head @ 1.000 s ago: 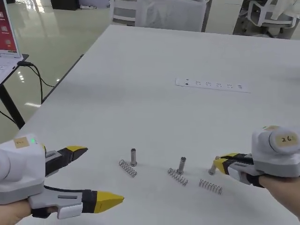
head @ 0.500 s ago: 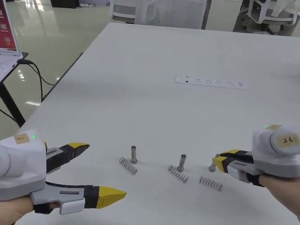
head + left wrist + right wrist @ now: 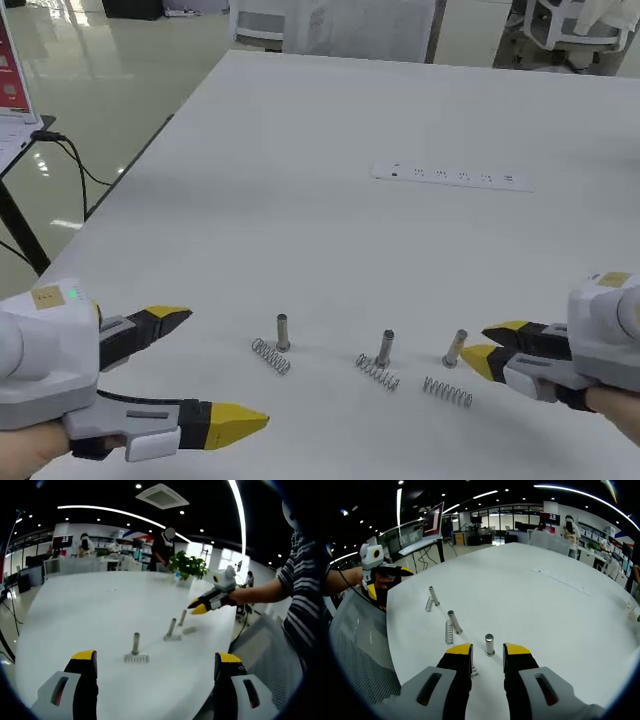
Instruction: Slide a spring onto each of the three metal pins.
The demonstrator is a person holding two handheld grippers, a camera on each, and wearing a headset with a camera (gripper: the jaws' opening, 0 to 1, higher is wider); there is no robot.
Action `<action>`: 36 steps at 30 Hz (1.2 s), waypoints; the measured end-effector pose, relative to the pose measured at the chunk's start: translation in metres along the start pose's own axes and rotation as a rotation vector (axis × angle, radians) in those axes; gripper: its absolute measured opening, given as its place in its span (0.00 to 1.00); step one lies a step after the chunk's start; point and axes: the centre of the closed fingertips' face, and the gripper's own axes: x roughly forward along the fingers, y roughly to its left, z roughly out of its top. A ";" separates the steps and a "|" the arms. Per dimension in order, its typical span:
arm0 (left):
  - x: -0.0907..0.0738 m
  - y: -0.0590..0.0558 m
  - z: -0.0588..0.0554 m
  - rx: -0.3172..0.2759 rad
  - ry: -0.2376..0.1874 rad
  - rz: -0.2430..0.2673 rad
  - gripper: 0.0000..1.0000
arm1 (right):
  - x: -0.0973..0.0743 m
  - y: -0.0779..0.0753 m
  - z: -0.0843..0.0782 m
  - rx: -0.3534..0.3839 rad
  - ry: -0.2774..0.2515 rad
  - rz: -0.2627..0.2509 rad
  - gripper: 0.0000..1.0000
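Three short metal pins stand upright in a row near the table's front: left pin [image 3: 283, 332], middle pin [image 3: 386, 347], right pin [image 3: 456, 347]. A coil spring lies flat just in front of each: [image 3: 271, 357], [image 3: 378, 373], [image 3: 447, 392]. My left gripper [image 3: 213, 368] hovers at the bottom left, wide open and empty, left of the left pin [image 3: 135, 643]. My right gripper [image 3: 490, 344] sits just right of the right pin [image 3: 489, 644], jaws narrowly open, the pin a little beyond its tips. It holds nothing.
A white power strip [image 3: 450, 177] lies farther back on the white table [image 3: 330, 230]. The table's left edge drops to the floor, where a cable and a laptop stand [image 3: 15, 110] are. Office chairs stand past the far edge.
My right gripper has drawn back to the right, away from the right pin, and its jaws have parted slightly. The left gripper has barely moved. Pins and springs are unchanged.
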 end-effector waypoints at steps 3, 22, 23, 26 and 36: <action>0.000 0.000 0.001 0.005 0.002 -0.002 0.95 | -0.002 0.002 0.001 -0.037 0.001 0.006 0.23; -0.007 0.009 -0.007 0.030 0.037 0.009 0.98 | -0.005 0.032 -0.013 -0.305 0.098 0.110 0.29; -0.007 0.009 -0.008 0.031 0.041 0.009 0.98 | -0.005 0.034 -0.013 -0.322 0.103 0.119 0.29; -0.007 0.008 -0.008 0.025 0.037 0.010 0.98 | -0.004 0.043 -0.018 -0.371 0.126 0.163 0.29; -0.007 0.003 -0.007 0.031 0.036 0.000 0.98 | 0.001 0.042 -0.035 -0.475 0.214 0.179 0.25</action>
